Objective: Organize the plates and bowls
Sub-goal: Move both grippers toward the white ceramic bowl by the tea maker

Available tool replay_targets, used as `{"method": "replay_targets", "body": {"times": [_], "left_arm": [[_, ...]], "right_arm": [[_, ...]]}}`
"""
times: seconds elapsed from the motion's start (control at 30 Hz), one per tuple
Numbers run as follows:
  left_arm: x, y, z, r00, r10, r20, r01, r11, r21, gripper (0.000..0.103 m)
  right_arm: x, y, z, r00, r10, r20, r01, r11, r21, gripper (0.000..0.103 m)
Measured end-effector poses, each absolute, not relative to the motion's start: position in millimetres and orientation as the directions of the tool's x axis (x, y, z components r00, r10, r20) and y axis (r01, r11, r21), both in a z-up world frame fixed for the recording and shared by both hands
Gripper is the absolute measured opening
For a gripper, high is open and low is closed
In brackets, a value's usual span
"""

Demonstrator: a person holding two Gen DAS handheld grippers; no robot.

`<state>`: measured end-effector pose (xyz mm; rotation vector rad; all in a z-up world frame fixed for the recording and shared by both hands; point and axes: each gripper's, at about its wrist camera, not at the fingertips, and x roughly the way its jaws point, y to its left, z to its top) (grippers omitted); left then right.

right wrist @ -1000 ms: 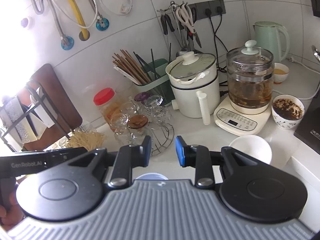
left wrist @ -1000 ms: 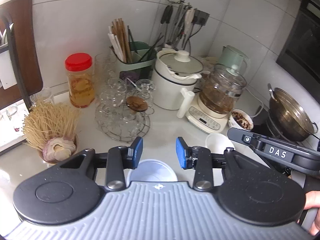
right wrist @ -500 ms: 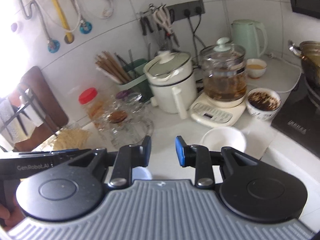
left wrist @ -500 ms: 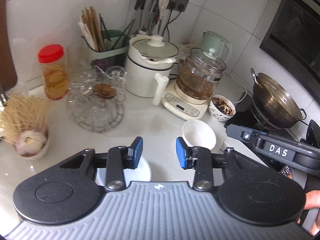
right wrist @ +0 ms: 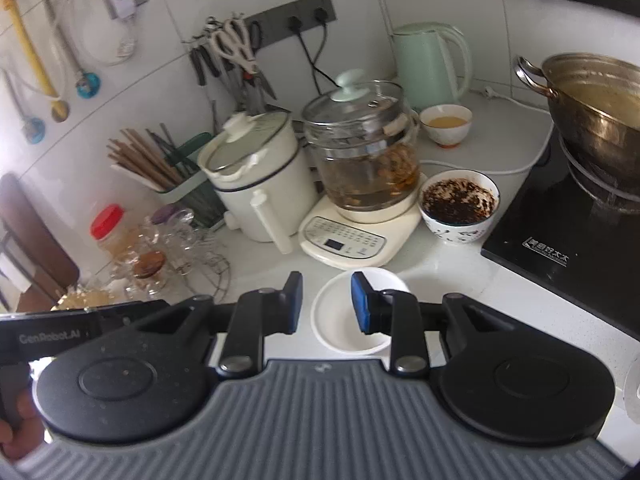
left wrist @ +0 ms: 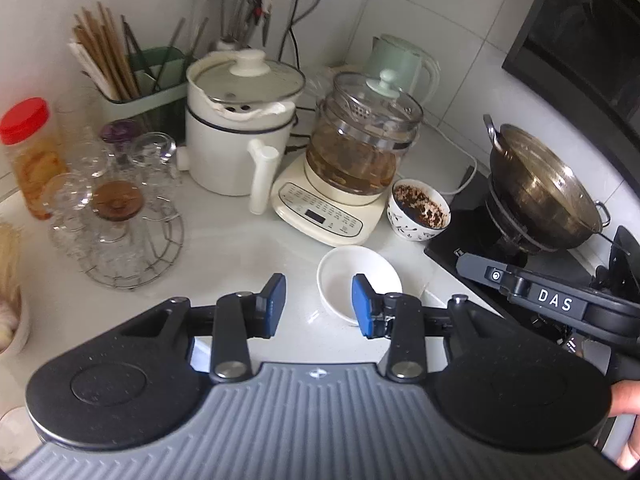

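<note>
An empty white bowl sits on the white counter, also in the right wrist view. My left gripper is open and empty, with the bowl just ahead of its right finger. My right gripper is open and empty, over the bowl, its right finger above the bowl's inside. A patterned bowl of dark crumbs stands behind it, also in the right wrist view. A small bowl of yellow liquid stands by the green kettle.
A glass kettle on a cream base, a white pot, a wire rack of glasses, a chopstick holder and a red-lidded jar crowd the back. A steel wok sits on a black hob at right.
Both grippers swung right and closer to the white bowl. The pale plate under the left gripper has left view. Both stayed open.
</note>
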<state>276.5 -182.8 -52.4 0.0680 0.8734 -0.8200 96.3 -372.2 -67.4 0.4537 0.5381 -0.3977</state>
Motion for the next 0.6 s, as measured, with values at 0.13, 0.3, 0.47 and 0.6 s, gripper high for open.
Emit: {"method": "replay_targets", "body": {"times": [0.13, 0.3, 0.47, 0.6], "left_arm": [[287.1, -204.2, -65.1, 0.346, -0.599, -0.722, 0.665, 0.7, -0.261, 0.042], [299.3, -225.9, -81.2, 0.347, -0.575, -0.741, 0.659, 0.712, -0.244, 0.042], [314.9, -245.3, -102.4, 0.319, -0.55, -0.772, 0.643, 0.724, -0.249, 0.042], [325.2, -262.4, -119.6, 0.291, -0.532, -0.795, 0.633, 0.73, -0.256, 0.042]], "right_arm": [[102.6, -390.2, -81.5, 0.768, -0.239, -0.594, 0.496, 0.808, 0.317, 0.031], [111.7, -414.3, -99.6, 0.744, -0.232, -0.626, 0.525, 0.783, 0.334, 0.031], [124.8, -437.0, -118.1, 0.727, -0.209, -0.653, 0.533, 0.772, 0.347, 0.031], [138.8, -457.2, -132.1, 0.701, -0.179, -0.69, 0.541, 0.765, 0.351, 0.031]]}}
